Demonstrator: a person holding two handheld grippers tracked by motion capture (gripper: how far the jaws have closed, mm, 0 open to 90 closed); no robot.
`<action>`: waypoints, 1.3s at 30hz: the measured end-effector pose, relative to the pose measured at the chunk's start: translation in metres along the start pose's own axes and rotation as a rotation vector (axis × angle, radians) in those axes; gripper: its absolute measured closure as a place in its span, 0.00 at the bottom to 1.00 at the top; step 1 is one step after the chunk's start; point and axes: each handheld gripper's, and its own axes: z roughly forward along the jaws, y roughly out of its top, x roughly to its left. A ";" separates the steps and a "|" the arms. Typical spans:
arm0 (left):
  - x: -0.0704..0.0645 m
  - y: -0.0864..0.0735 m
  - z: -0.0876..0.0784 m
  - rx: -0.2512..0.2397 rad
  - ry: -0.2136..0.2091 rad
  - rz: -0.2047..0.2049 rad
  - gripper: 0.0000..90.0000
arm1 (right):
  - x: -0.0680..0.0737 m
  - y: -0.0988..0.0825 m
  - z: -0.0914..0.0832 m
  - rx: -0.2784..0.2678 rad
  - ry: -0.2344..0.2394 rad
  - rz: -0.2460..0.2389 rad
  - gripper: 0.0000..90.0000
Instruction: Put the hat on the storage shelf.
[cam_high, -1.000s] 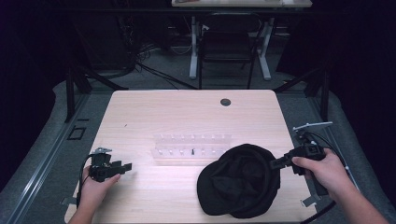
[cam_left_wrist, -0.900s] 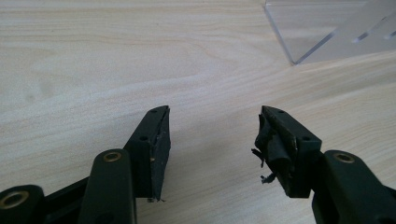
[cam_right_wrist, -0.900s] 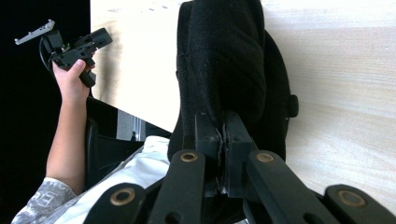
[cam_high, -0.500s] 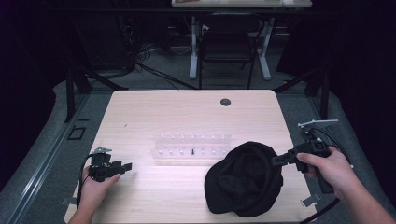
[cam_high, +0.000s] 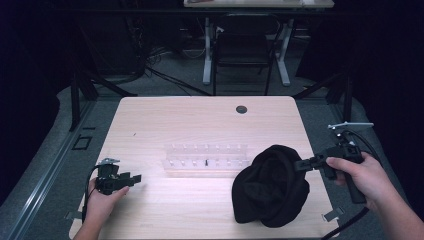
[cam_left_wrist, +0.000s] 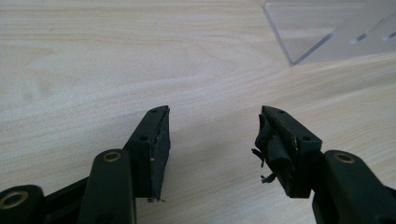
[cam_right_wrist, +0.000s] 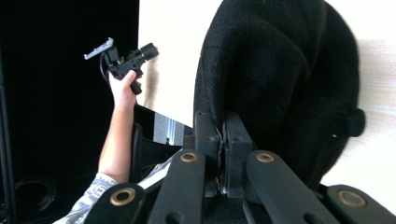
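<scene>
Nearest you, your right gripper (cam_high: 300, 165) has its jaws pressed together on the edge of the black cap (cam_high: 272, 192); in the right gripper view the jaws meet with the cap's (cam_right_wrist: 280, 79) fabric caught between them. The cap lies bunched on the right front part of the wooden table (cam_high: 200, 125), its far edge just beside the clear rack's right end. Your right hand (cam_high: 362, 175) sits past the table's right edge.

At the left front, your left gripper (cam_high: 131, 178) rests low over bare wood with its jaws spread and nothing between them; the left gripper view shows the gripper (cam_left_wrist: 212, 140) well open.

Farther in, the clear plastic rack (cam_high: 206, 159) lies across the table's middle. It seems to hold one small dark item, too small to tell what. Beyond it, a dark round hole (cam_high: 241, 109) sits near the far edge.
</scene>
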 end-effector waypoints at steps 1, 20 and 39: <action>0.000 0.000 0.000 0.000 0.000 0.000 0.49 | 0.000 0.000 0.000 0.000 0.000 0.000 0.97; 0.000 0.000 0.000 0.009 -0.003 0.000 0.48 | 0.021 0.005 -0.034 -0.107 0.054 -0.034 0.97; 0.000 0.000 0.001 0.014 -0.005 0.008 0.48 | 0.057 0.025 -0.046 -0.174 0.124 -0.069 0.97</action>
